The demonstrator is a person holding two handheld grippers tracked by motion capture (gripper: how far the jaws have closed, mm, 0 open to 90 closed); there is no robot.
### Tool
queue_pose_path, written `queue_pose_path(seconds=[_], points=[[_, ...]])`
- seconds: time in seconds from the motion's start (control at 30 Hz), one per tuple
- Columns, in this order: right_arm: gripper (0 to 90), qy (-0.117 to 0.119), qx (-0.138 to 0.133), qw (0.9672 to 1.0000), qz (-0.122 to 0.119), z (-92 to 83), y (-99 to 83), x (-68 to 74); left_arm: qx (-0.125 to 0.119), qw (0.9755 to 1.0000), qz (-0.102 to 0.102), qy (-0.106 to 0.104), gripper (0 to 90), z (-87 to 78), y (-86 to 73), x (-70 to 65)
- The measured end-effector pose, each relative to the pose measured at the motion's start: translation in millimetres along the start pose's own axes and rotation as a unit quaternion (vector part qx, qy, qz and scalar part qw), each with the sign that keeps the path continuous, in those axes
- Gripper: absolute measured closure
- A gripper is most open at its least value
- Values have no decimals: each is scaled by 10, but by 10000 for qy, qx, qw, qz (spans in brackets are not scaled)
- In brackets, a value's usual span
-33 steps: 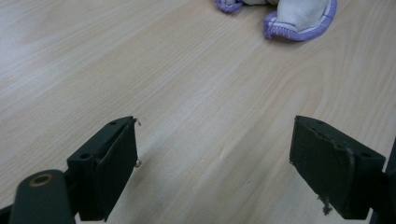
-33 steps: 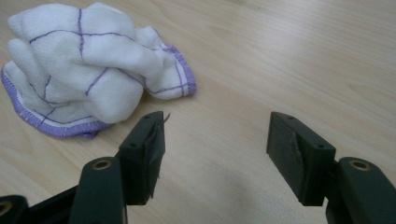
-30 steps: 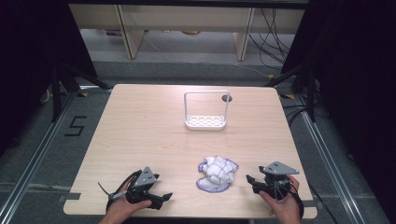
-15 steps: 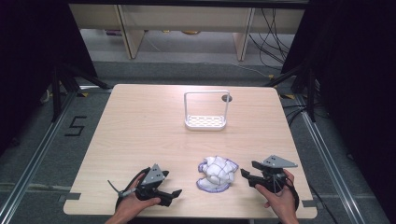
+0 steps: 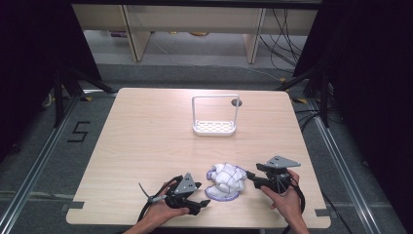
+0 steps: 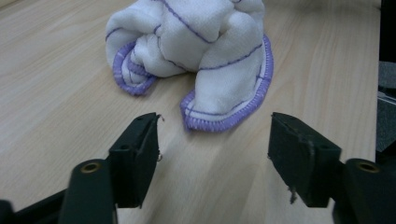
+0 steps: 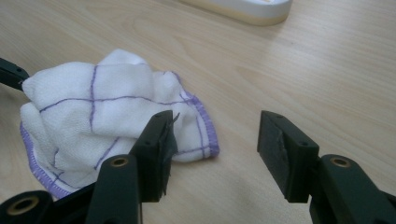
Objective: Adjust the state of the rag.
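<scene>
A crumpled white cloth (image 5: 224,181) with purple stitching lies near the front edge of the bench (image 5: 146,141), between your two tools. Your left tool (image 5: 204,203) sits just short of the cloth's hem, its jaws apart with nothing between them after having just been closing; your right tool (image 5: 251,174) also stands parted and empty at the cloth's other side, likewise just closing. A white rack (image 5: 215,116) stands well apart, farther back.
</scene>
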State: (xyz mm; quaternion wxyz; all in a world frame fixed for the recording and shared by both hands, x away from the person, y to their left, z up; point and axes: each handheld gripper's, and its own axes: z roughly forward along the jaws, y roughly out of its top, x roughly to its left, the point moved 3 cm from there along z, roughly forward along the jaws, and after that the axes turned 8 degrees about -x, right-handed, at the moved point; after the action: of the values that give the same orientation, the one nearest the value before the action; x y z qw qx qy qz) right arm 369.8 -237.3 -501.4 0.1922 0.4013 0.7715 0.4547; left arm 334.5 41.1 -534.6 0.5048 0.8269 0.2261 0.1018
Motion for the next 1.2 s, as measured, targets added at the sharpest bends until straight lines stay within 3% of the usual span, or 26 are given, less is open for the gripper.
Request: queue_pose_path(seconds=[0.07, 0.13, 0.23, 0.27, 0.33, 0.37, 0.4, 0.47, 0.5, 0.57, 0.67, 0.7, 0.9, 0.97, 1.0, 1.1, 1.13, 1.2], points=[[473, -26, 82, 10000, 7, 24, -3, -5, 49, 10000, 45, -47, 416, 36, 31, 16], [478, -2, 117, 9999, 47, 50, -5, -7, 72, 9999, -60, -109, 442, 84, 60, 13], [492, 15, 187, 9998, 78, 91, 0, -6, 141, 9999, 53, -55, 468, 150, 63, 8], [507, 28, 191, 9998, -72, 133, -2, -14, 227, 9997, 73, -82, 485, 184, 56, -18], [516, 120, 290, 9995, -34, 147, 2, -3, 285, 9995, 114, -85, 510, 199, 51, -25], [523, 1, 292, 9994, -196, 174, -4, -13, 253, 9994, 197, -93, 541, 209, 56, -24], [535, -23, 393, 9991, -138, 184, -4, -2, 242, 9995, 167, -76, 588, 219, 60, -23], [562, -36, 481, 9987, -175, 234, -10, -4, 268, 9995, 111, -139, 641, 231, 75, -22], [578, 11, 479, 9987, -194, 255, -5, -9, 322, 9990, 283, -144, 668, 225, 80, -4], [603, -19, 542, 9983, -226, 292, -3, -18, 289, 9990, 323, -111, 770, 230, 82, 6], [656, 54, 699, 9973, -239, 364, -20, -13, 207, 9992, 290, -168, 803, 227, 91, 2], [726, 130, 784, 9965, -240, 397, -35, -12, 196, 9991, 338, -181, 812, 221, 93, 8], [856, 325, 697, 9970, -24, 393, -51, -13, 147, 9992, 275, -244, 829, 147, 116, 19], [870, 280, 580, 9979, -62, 391, -48, -20, 71, 9992, 299, -273, 832, 108, 122, 29], [877, 293, 523, 9978, -274, 327, 12, -50, 88, 9993, 276, -240, 832, 71, 129, 32], [878, 234, 391, 9982, -401, 247, 89, -55, 30, 9992, 306, -244, 833, -43, 126, 68], [880, 143, 293, 9986, -425, 155, 164, -64, 4, 9995, 243, -208, 833, -148, 115, 85], [880, 113, 240, 9989, -393, 109, 205, -70, -41, 9996, 222, -188, 833, -204, 110, 98]])
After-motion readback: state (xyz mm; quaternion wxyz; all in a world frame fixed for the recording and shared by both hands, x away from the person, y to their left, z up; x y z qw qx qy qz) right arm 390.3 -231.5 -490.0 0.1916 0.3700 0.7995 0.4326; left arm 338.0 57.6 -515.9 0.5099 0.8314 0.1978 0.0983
